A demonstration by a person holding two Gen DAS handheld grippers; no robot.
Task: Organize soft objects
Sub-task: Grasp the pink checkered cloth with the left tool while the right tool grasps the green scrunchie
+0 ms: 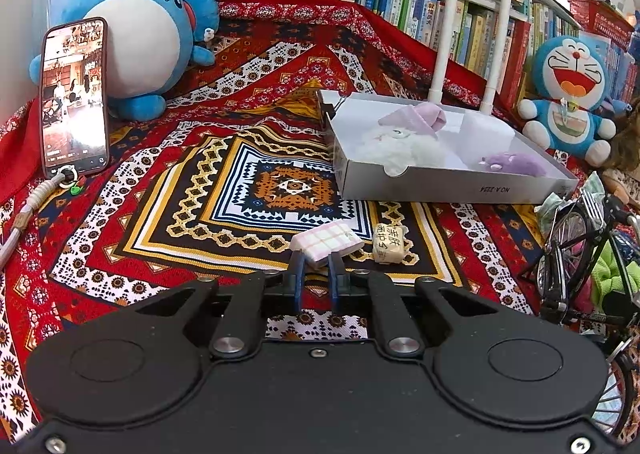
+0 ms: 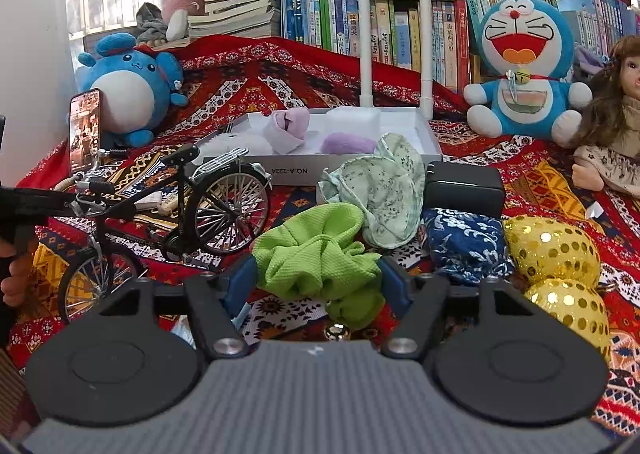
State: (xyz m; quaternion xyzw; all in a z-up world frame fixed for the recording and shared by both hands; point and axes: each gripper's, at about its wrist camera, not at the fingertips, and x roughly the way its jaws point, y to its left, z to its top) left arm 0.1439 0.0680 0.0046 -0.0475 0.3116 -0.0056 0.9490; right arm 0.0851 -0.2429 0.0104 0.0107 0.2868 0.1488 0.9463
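We see our left gripper (image 1: 317, 260) with its blue jaws drawn narrow and clamped on the near end of a small pink-and-white checked soft block (image 1: 326, 241), which lies on the red patterned cloth (image 1: 120, 214) covering the worktop. Just beside the block, at about three o'clock from it, sits a small cream wrapped packet printed with dark characters (image 1: 389, 244). Beyond both, toward one o'clock, stands the shallow white cardboard box (image 1: 448, 184); inside it we make out a fluffy white plush with a lilac cap (image 1: 404, 136), a white foam block (image 1: 486, 130) and a small purple plush (image 1: 514, 164). At ten o'clock a smartphone with a lit screen (image 1: 75, 94) leans against a round blue-and-white plush toy (image 1: 136, 38).

Our right gripper (image 2: 318, 274) has its jaws at a middling width, one on each side of a crumpled lime-green waffle-textured cloth (image 2: 320, 254), the blue pads touching its bunched folds. Behind the green cloth, at about twelve o'clock, lies a pale green floral fabric piece (image 2: 384, 194), with a black rectangular case (image 2: 464, 186) to its right. At two o'clock from the gripper sits a dark blue cloth with white patterning (image 2: 464, 244), and beside it at three o'clock a gold sequinned soft object (image 2: 556, 250). A black model bicycle (image 2: 168, 214) stands at ten o'clock. The white box appears here too, at twelve o'clock past the floral fabric.
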